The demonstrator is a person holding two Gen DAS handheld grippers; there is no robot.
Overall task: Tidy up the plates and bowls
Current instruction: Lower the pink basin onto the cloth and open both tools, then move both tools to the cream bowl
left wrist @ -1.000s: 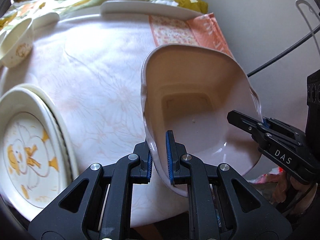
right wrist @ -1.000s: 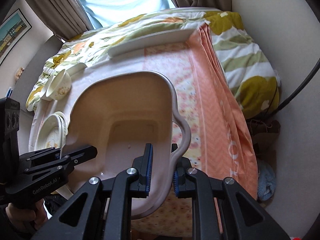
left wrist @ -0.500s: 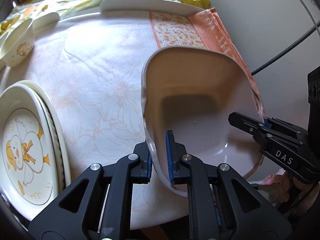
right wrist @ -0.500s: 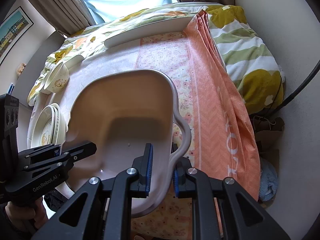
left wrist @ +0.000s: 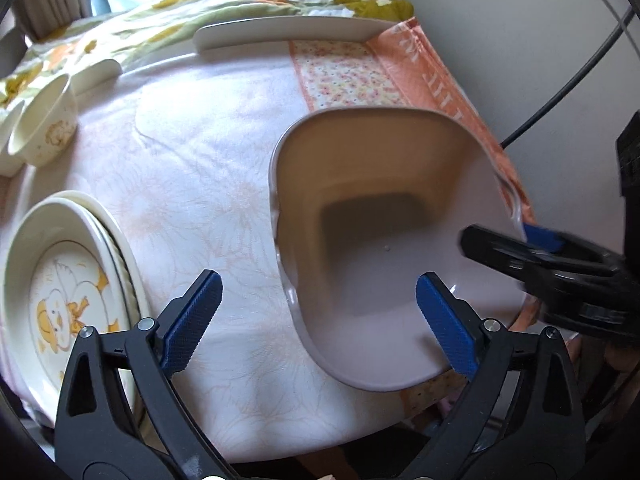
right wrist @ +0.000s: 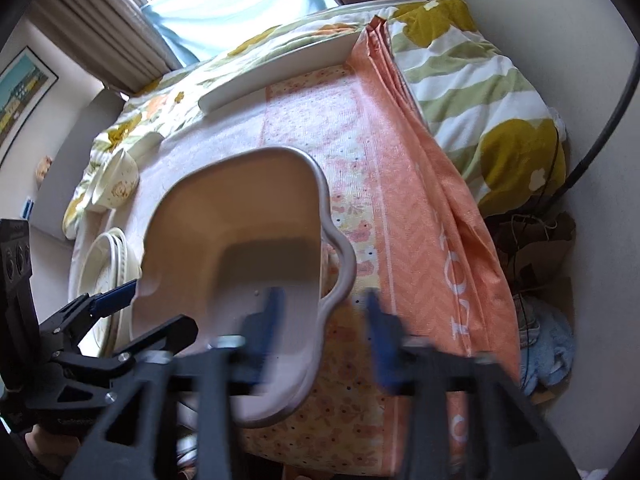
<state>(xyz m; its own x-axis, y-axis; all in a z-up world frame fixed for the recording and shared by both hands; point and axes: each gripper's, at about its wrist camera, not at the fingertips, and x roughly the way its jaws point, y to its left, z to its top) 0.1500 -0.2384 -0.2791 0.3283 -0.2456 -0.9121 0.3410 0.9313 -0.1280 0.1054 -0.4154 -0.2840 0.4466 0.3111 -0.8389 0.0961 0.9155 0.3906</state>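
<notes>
A large beige plastic basin (left wrist: 400,216) rests on the table's near right corner; it also shows in the right wrist view (right wrist: 240,248). My left gripper (left wrist: 316,316) is open, its jaws wide apart on either side of the basin's left rim. My right gripper (right wrist: 322,320) is open and blurred, its jaws either side of the basin's right handle. A stack of plates with a duck picture (left wrist: 64,296) lies to the left. A small cream bowl (left wrist: 44,124) sits at the far left.
A long white tray (left wrist: 280,30) lies at the table's far edge. The table (left wrist: 192,168) has a pale floral cloth with an orange cloth (right wrist: 420,184) hanging off its right side. A wall and a black cable (right wrist: 600,120) are to the right.
Both grippers have opened and let go of the basin's rim. The basin has come down onto the table. The right gripper is still in motion.
</notes>
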